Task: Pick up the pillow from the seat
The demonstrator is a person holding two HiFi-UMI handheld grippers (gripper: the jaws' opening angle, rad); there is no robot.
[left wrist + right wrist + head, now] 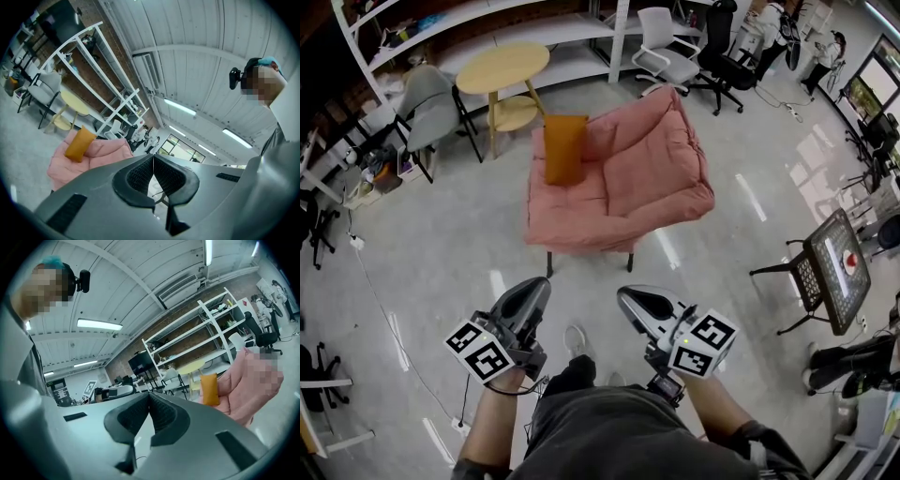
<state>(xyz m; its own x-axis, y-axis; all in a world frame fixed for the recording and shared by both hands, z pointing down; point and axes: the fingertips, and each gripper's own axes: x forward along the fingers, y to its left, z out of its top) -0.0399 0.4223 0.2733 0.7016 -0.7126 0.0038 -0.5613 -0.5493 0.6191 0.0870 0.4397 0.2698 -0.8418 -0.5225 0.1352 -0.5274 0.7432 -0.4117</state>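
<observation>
An orange pillow leans upright against the left side of a pink cushioned seat across the floor ahead. In the left gripper view the pillow shows small at left on the seat; in the right gripper view the pillow stands at right on the seat. My left gripper and right gripper are held near my body, well short of the seat, both shut with nothing between their pads. The left gripper and right gripper tips touch.
A round yellow table and a grey chair stand left of the seat. White shelving runs along the back, with office chairs beyond. A black stand with a tablet is at right. My shoe is on the grey floor.
</observation>
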